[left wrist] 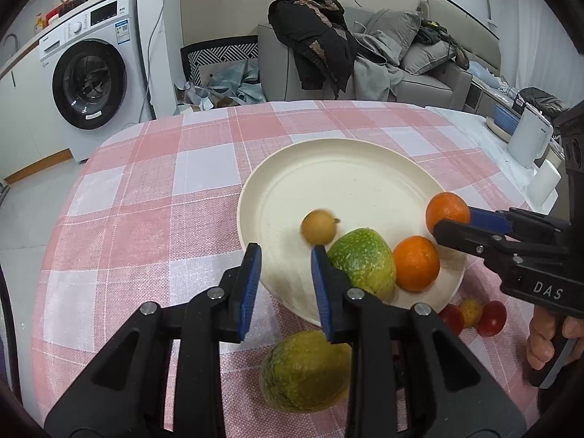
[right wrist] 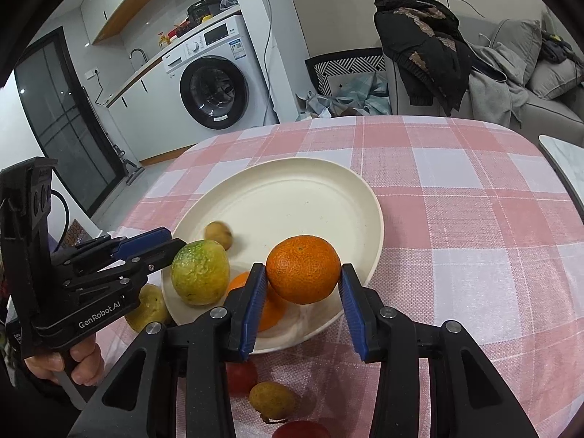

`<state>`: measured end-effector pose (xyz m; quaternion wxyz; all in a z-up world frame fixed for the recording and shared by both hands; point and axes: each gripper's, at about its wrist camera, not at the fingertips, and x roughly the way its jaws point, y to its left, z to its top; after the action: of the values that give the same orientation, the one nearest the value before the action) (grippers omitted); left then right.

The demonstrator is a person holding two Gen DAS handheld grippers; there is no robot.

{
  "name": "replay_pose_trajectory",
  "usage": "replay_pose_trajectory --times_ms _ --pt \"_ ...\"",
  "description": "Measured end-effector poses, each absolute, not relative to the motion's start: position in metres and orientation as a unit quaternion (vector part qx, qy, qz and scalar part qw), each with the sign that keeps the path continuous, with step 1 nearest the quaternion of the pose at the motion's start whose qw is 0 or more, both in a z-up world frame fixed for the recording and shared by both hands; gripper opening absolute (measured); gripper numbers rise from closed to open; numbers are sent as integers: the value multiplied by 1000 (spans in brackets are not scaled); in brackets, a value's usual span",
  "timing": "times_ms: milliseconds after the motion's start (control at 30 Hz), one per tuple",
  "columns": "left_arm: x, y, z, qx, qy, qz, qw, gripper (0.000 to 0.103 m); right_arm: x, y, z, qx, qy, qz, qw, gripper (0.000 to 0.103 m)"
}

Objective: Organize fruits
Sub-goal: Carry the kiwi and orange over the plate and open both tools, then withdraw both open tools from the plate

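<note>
Fruits crowd the plate's (right wrist: 328,179) near edge. The right claw (right wrist: 301,304) holds an orange (right wrist: 303,268) just above it; the left claw (left wrist: 286,284) is narrowly parted, empty. Blurred brown fruit (left wrist: 318,227) may roll; dropping the orange could knock the others off onto the counter (left wrist: 146,197).

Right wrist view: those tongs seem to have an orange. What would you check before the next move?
1. Right gripper grip on the orange: ok, both pads press its sides.
2. Orange above the plate: ok, over its near side.
3. Left gripper free: ok, open, nothing between its pads.
4. Small brown fruit at rest: not ok, it looks blurred, probably rolling on the plate.
5. Space on plate: ok, far half is bare.
6. All fruit collected: not ok, a green-yellow fruit and cherry tomatoes lie on the cloth.
</note>
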<state>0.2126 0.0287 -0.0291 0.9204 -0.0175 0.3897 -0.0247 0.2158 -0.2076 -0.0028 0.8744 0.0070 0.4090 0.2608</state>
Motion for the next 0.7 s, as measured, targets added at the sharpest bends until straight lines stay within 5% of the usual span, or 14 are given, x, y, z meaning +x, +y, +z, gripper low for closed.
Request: replay_pose_trajectory --times_ms 233,333,400,700 --pt "189 40 -16 -41 370 -23 928 86 198 -228 11 19 386 246 889 84" --pt "171 43 -7 -37 358 -18 933 91 188 -240 18 30 387 238 890 103" --pt "159 45 -2 -36 351 -15 936 103 178 -243 23 18 377 223 899 103" --pt "107 36 4 -8 333 3 943 103 148 -253 19 -25 384 205 900 103"
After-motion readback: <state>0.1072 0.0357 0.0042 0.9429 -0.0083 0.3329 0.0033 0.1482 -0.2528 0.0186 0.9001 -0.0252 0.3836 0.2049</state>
